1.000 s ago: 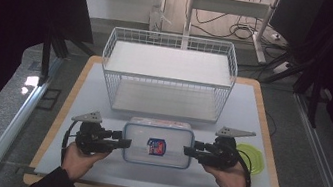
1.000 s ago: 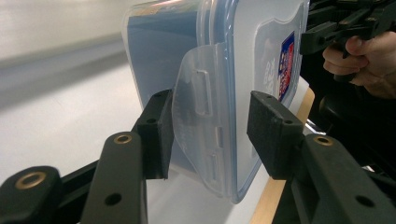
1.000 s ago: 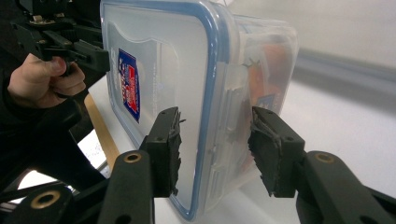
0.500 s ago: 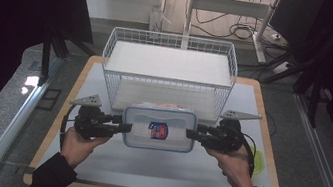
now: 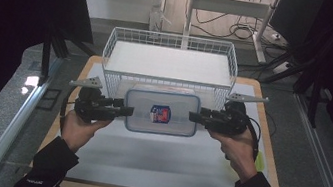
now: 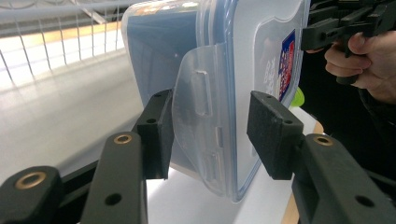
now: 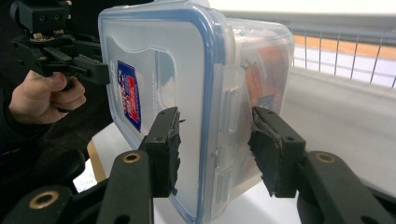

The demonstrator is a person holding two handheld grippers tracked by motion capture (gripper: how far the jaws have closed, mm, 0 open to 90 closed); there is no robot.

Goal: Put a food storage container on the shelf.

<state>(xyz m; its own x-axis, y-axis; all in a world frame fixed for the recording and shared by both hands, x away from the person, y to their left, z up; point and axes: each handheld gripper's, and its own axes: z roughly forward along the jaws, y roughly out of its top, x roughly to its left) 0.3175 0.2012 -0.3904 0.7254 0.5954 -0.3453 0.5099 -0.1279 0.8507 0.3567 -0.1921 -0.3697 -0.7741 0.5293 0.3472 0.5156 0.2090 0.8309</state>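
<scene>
A clear plastic container [image 5: 161, 113] with a blue-rimmed lid and a red-and-blue label hangs level above the table, just in front of the wire basket [image 5: 173, 37]. My left gripper [image 5: 127, 111] is shut on its left end and my right gripper [image 5: 192, 117] on its right end. In the left gripper view the jaws [image 6: 210, 135] clamp the container's [image 6: 219, 60] latch flap. In the right gripper view the jaws [image 7: 215, 149] pinch the lid edge and side wall of the container [image 7: 187, 70]. Something orange shows inside it.
The white wire basket stands at the back of the white mat [image 5: 152, 167], its near wall right behind the container. A yellow-green object [image 5: 260, 161] lies at the mat's right edge, under my right forearm. Dark stands and cables surround the table.
Both hands have risen and moved away from me, carrying the container up off the mat toward the basket's near wall. The grip on both ends looks unchanged.
</scene>
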